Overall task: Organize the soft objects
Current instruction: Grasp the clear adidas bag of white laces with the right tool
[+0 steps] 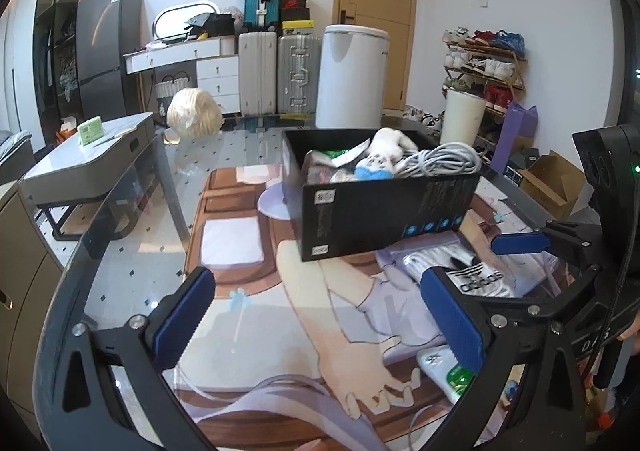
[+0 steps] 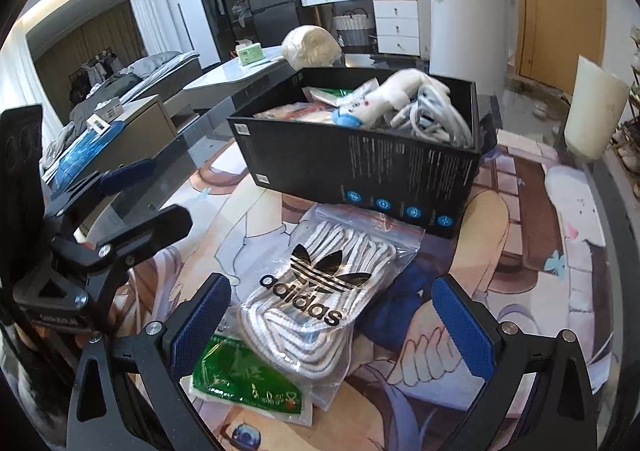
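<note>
While both tongs, left (image 1: 316,315) & right (image 2: 332,323), gape empty, adidas bag of laces (image 2: 320,299) lies w/ green packet (image 2: 248,375) before black box (image 2: 360,167) on counter (image 1: 120,251).

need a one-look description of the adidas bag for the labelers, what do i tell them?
Find the black box on the printed desk mat. Directly in front of it lies a clear zip bag of coiled white rope, between the open right tongs. It alone carries a black adidas trefoil; the green-printed packet beside it does not.
</note>
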A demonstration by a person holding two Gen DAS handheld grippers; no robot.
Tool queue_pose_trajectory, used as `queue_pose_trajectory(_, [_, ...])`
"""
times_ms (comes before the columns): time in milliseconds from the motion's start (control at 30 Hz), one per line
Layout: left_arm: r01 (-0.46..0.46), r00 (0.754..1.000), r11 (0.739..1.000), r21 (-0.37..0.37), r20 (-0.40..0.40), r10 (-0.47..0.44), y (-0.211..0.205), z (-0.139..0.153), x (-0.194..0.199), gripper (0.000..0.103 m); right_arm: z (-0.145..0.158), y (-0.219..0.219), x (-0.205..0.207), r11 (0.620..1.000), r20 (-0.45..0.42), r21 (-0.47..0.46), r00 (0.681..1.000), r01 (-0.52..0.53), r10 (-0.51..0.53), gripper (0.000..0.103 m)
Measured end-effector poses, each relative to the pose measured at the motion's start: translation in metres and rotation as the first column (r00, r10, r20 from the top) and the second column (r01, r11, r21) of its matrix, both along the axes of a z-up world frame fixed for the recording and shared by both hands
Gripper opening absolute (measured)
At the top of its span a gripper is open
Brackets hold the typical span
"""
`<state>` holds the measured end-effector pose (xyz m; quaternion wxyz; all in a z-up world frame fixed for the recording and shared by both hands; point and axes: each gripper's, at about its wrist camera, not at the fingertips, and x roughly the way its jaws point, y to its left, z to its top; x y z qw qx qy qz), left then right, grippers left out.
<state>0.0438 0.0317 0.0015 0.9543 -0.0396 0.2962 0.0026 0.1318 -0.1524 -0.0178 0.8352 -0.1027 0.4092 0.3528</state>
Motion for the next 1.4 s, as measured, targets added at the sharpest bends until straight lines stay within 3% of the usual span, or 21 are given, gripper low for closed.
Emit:
queue_pose_trajectory(133, [0.004, 1.000, 1.000, -0.012, -0.005, -0.004, 0.003, -0.002, 0.000, 0.103, -0.006, -0.001, 0.010, 0.998, -0.040, -0.027, 0.998, 0.051, -0.052, 0.102])
queue_pose_trajectory(333, [0.013, 1.000, 1.000, -0.013, -0.012, -0.013, 0.002, -0.005, -0.001, 0.103, -0.008, -0.013, 0.017, 0.990, -0.011, -0.103, 0.995, 0.094, -0.096, 0.102])
queue_pose_trajectory(467, [0.019, 1.000, 1.000, -0.009, -0.015, -0.020, 0.000, -0.005, -0.001, 0.103, -0.013, -0.016, 0.021, 0.989, -0.042, -0.108, 0.993, 0.103, -0.108, 0.102])
queue_pose_trajectory(967, [0.032, 0.999, 0.999, -0.008, -0.022, -0.032, -0.001, -0.007, -0.002, 0.103, -0.018, -0.011, 0.018, 0.988, -0.027, -0.123, 0.995, 0.097, -0.101, 0.096])
queue_pose_trajectory(1067, [0.033, 0.999, 0.999, -0.007, -0.022, -0.033, -0.002, -0.008, -0.002, 0.103, -0.016, -0.013, 0.016, 0.985, 0.002, -0.130, 0.994, 0.110, -0.111, 0.075])
queue_pose_trajectory(1133, [0.033, 0.999, 0.999, -0.007, -0.023, -0.033, -0.002, -0.008, -0.002, 0.103, -0.014, -0.016, 0.017, 0.987, 0.004, -0.115, 0.993, 0.115, -0.115, 0.054])
queue_pose_trajectory(1400, [0.037, 0.999, 0.999, -0.002, -0.033, -0.037, -0.002, -0.009, -0.001, 0.103, -0.011, -0.020, 0.014, 0.988, 0.022, -0.116, 0.995, 0.099, -0.097, 0.044])
